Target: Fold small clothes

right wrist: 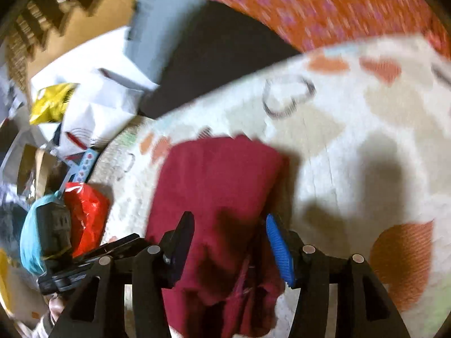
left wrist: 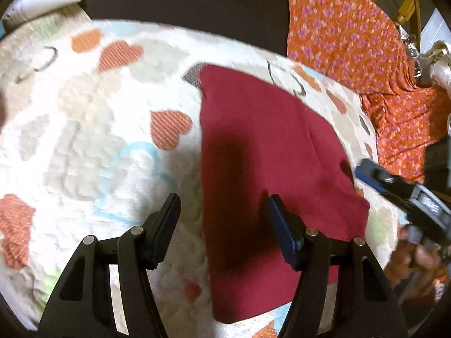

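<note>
A dark red small garment (left wrist: 262, 152) lies folded on a white quilt with heart prints (left wrist: 84, 129). My left gripper (left wrist: 222, 205) is open and empty, hovering over the garment's left edge. My right gripper (right wrist: 228, 225) is open above the same red garment (right wrist: 220, 186), whose rumpled near end lies under the jaws. The right gripper also shows at the right edge of the left wrist view (left wrist: 406, 191), just off the garment's right side. The left gripper shows at the lower left of the right wrist view (right wrist: 64, 270).
An orange flowered cloth (left wrist: 352, 36) lies at the quilt's far right. A black surface (left wrist: 183, 0) borders the quilt behind. White paper bags (right wrist: 98, 98), a yellow packet (right wrist: 50, 102) and a red bag (right wrist: 87, 211) sit left of the quilt (right wrist: 338, 129).
</note>
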Action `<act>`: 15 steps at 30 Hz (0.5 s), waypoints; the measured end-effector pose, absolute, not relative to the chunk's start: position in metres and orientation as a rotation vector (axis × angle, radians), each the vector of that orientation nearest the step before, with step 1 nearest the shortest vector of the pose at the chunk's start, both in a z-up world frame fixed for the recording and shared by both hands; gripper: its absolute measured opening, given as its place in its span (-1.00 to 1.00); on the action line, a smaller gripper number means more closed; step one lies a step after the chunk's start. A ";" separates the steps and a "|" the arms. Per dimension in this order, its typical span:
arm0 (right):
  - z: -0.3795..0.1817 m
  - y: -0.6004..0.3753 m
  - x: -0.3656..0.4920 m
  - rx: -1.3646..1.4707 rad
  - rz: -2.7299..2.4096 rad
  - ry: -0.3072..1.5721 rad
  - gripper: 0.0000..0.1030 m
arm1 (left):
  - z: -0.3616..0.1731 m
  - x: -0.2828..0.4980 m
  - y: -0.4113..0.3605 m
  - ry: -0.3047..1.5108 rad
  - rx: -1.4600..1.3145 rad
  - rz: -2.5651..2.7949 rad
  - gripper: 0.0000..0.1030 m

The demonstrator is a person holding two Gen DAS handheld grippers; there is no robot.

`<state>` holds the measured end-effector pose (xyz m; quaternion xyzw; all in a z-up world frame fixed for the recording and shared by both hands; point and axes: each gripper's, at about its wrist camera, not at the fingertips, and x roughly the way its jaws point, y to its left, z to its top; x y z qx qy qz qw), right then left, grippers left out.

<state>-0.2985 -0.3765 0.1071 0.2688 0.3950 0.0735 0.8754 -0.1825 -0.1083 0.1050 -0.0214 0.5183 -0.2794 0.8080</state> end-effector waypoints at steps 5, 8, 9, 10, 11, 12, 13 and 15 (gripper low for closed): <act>0.115 -0.325 -0.318 0.234 0.177 0.897 -0.58 | 0.089 -0.197 -0.121 1.091 0.010 -0.580 0.25; 0.080 -0.324 -0.322 0.104 0.087 0.980 -0.58 | 0.075 -0.201 -0.121 1.081 -0.041 -0.595 0.35; 0.075 -0.328 -0.325 0.124 0.092 0.963 -0.58 | 0.071 -0.202 -0.121 1.083 -0.053 -0.594 0.38; 0.075 -0.336 -0.328 0.165 0.098 0.959 -0.58 | 0.068 -0.203 -0.118 1.078 -0.052 -0.594 0.41; 0.079 -0.338 -0.329 0.187 0.103 0.959 -0.58 | 0.068 -0.204 -0.117 1.063 -0.042 -0.594 0.47; 0.085 -0.339 -0.331 0.193 0.110 0.951 -0.58 | 0.070 -0.205 -0.117 1.044 -0.024 -0.594 0.49; 0.092 -0.339 -0.333 0.198 0.115 0.938 -0.58 | 0.071 -0.206 -0.117 1.033 -0.012 -0.594 0.49; 0.105 -0.339 -0.337 0.225 0.122 0.906 -0.58 | 0.072 -0.209 -0.119 1.012 0.011 -0.586 0.49</act>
